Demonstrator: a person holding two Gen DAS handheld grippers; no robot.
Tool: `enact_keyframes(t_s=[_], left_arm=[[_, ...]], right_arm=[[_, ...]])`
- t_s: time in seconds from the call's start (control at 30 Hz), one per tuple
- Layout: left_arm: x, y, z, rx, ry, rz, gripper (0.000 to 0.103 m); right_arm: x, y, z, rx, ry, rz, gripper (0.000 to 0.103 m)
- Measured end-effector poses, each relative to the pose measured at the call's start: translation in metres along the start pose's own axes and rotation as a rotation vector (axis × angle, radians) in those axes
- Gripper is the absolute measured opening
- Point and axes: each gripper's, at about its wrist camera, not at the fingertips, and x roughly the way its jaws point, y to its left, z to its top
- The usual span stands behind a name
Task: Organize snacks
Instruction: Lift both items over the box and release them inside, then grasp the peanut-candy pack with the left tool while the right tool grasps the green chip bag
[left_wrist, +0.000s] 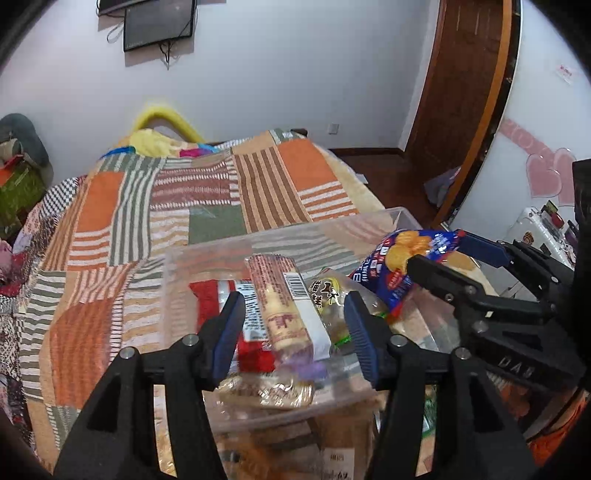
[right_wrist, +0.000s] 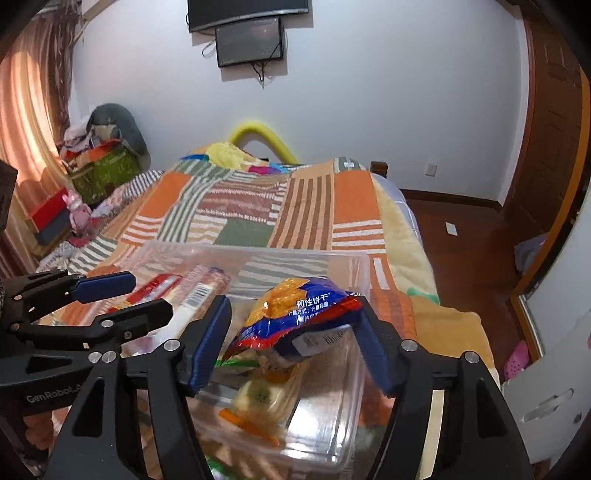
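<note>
A clear plastic bin (left_wrist: 402, 216) sits on the bed and holds several snack packs, among them a long tan biscuit pack (left_wrist: 284, 306) and a red pack (left_wrist: 212, 295). My left gripper (left_wrist: 295, 328) is open just above the bin, its fingers either side of the tan pack. My right gripper (right_wrist: 291, 339) is open over the bin (right_wrist: 354, 258), with a blue biscuit bag (right_wrist: 306, 314) between its fingers, touching the right one. In the left wrist view the bag (left_wrist: 406, 258) sits by the right gripper (left_wrist: 436, 254).
A patchwork orange, green and brown blanket (left_wrist: 177, 206) covers the bed (right_wrist: 258, 206). A cardboard box (left_wrist: 343, 439) lies under the bin's near edge. Boxes and a pink toy (right_wrist: 79, 214) stand at the left. A wooden door (left_wrist: 465, 85) and dark floor are at the right.
</note>
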Motion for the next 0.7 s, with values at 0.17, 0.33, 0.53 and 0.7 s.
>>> enact_keyframes(t_s=[0.17,0.33,0.53,0.7], left_arm=[[-0.035,0.012,-0.007,-0.001,-0.031,0.008,0.059],[-0.06,0.028,-0.022,0.009,-0.041,0.043,0.06],[-0.07,0.055,-0.056,-0.002,0.004,0.097,0.061],[-0.058,0.075,-0.087,-0.034,0.063,0.132,0.062]], right_arm=[[-0.021,0.0,-0.002,-0.002,-0.025,0.029,0.064],[-0.036,0.008,-0.012,-0.02,-0.033,0.056,0.065],[-0.041,0.017,-0.032,-0.033,-0.017,0.073,0.068],[-0.036,0.02,-0.053,-0.023,0.028,0.065,0.068]])
